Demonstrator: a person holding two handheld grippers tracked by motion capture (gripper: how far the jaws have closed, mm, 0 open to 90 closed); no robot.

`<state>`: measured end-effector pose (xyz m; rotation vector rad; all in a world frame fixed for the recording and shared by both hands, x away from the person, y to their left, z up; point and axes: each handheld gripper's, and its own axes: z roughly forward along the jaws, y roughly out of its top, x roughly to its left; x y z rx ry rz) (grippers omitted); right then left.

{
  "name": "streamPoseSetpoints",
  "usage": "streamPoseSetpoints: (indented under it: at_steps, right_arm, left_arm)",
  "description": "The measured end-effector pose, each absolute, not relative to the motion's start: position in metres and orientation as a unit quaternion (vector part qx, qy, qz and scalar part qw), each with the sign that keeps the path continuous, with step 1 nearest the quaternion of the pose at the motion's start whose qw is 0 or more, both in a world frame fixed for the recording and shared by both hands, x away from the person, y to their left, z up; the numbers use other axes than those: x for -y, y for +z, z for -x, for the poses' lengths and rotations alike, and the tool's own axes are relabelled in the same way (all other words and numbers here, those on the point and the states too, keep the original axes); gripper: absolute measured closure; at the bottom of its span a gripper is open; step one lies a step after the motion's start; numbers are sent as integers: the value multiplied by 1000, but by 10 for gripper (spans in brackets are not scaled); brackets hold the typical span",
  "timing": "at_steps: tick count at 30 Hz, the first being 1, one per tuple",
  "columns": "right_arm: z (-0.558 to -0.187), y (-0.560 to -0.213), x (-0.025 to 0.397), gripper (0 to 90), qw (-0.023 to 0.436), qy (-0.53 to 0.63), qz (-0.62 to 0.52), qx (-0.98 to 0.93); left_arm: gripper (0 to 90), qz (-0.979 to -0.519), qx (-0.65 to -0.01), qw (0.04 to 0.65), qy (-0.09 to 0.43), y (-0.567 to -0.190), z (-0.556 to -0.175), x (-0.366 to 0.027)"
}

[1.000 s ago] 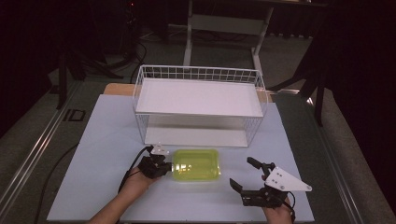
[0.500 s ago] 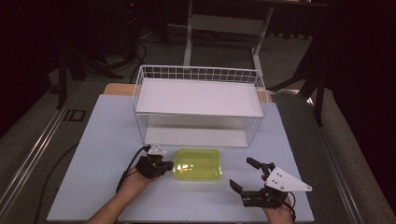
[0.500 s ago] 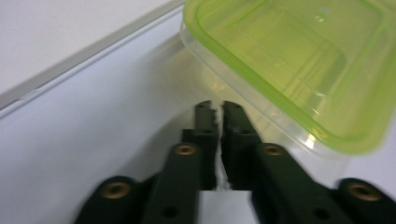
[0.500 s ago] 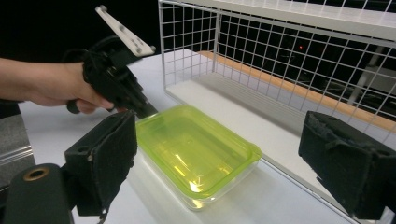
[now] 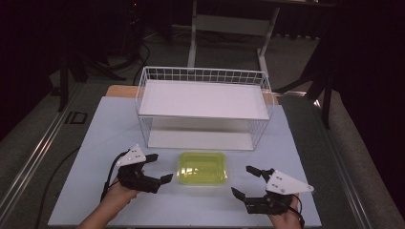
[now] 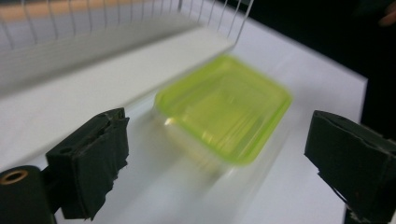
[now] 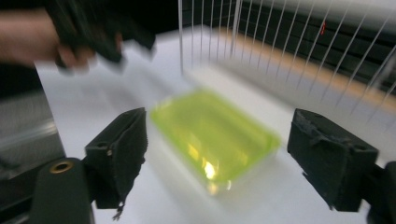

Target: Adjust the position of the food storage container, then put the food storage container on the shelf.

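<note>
The shallow yellow-green translucent plastic tray [image 5: 202,167] lies flat on the pale tabletop [image 5: 95,138], just in front of the white wire basket [image 5: 203,102]. Best approach level, one side each. Left tongs [image 5: 160,168] gape just left of it; right tongs [image 5: 242,181], also wide, sit right and nearer.

Bright table [image 5: 95,143] amid dark surroundings, both gripper views motion-blurred, perhaps glare on the yellow-green tray [image 7: 212,133].
</note>
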<state>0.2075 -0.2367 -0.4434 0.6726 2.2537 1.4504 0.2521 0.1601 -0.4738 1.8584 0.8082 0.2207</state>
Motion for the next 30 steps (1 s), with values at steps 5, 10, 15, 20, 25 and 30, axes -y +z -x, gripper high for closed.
streamPoseSetpoints:
  at_steps: [5,10,15,20,25,30]
  right_arm:
    - [-220,-444,230,179,166,515,-262,-799]
    - [-234,-438,230,119,184,495,-288,-799]
    - [-257,-439,228,115,162,490,-347,-783]
    - [-272,-451,222,116,149,479,-377,-778]
    - [-286,-463,215,117,121,464,-405,-778]
    - [-294,-471,213,120,107,454,-430,-773]
  left_arm:
    - [59,-763,-320,554,89,-463,-258,-152]
    - [63,-766,-325,549,78,-462,-268,-144]
    - [63,-777,-346,522,63,-466,-278,-133]
    - [63,-794,-347,494,67,-471,-284,-120]
    - [64,-795,-363,483,50,-476,-292,-113]
    - [124,-794,-378,474,52,-482,-298,-110]
